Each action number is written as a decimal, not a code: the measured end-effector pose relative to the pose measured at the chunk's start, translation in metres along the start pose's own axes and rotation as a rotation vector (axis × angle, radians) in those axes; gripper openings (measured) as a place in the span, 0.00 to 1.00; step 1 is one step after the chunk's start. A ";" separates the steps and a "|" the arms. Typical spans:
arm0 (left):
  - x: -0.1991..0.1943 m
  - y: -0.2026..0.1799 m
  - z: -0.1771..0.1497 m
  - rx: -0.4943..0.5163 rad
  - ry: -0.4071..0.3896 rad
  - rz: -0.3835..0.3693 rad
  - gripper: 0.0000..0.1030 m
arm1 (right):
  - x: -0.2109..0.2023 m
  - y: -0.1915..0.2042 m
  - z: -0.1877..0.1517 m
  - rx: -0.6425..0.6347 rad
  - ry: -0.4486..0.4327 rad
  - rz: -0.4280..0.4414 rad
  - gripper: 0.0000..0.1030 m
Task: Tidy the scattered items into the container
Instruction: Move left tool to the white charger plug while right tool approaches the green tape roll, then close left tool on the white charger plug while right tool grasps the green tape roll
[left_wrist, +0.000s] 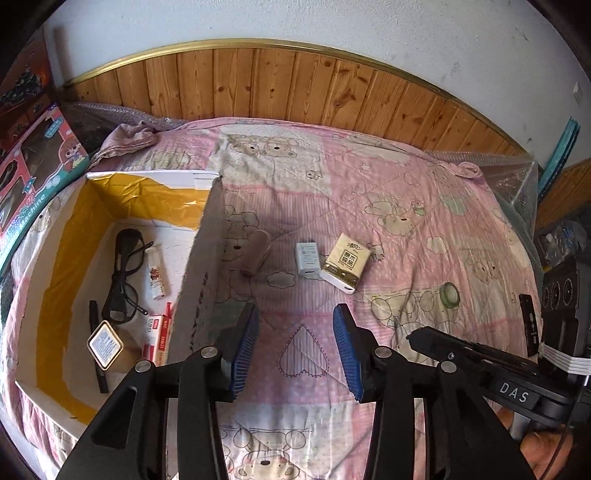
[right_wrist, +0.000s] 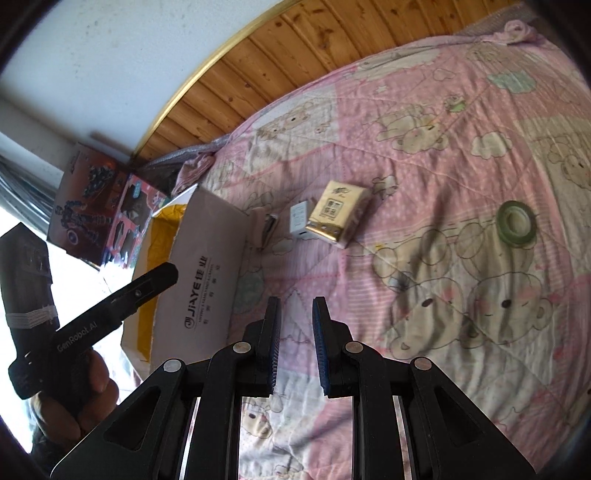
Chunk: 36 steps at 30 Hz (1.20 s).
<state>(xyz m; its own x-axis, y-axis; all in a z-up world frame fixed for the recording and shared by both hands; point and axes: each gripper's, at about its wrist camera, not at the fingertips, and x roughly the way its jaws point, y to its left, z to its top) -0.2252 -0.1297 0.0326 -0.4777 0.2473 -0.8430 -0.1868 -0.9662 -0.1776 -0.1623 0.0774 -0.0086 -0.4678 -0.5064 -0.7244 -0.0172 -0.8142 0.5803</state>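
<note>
I'm seeing the white cardboard box with yellow tape (left_wrist: 122, 206) sitting leftmost, black glasses (left_wrist: 123, 273) lying inside; my left gripper (left_wrist: 295, 343) hovering released; beige tissue pack (left_wrist: 345, 260) lying beyond; my right gripper (right_wrist: 296, 341) hanging empty, jaws parted.

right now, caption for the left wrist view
Open left gripper over the quilt, box beside it, charger and tissues ahead.
</note>
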 end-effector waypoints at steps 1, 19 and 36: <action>0.006 -0.003 0.002 0.002 0.004 -0.003 0.44 | -0.006 -0.013 0.001 0.019 -0.014 -0.023 0.20; 0.130 -0.020 0.036 0.013 0.087 0.055 0.50 | -0.011 -0.155 0.045 0.173 -0.074 -0.308 0.25; 0.200 -0.001 0.042 -0.030 0.167 0.100 0.50 | 0.025 -0.156 0.061 0.017 -0.043 -0.406 0.25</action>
<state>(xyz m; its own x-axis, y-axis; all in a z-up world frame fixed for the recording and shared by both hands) -0.3565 -0.0763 -0.1146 -0.3429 0.1374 -0.9293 -0.1189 -0.9876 -0.1021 -0.2249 0.2093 -0.0949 -0.4569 -0.1325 -0.8796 -0.2223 -0.9405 0.2571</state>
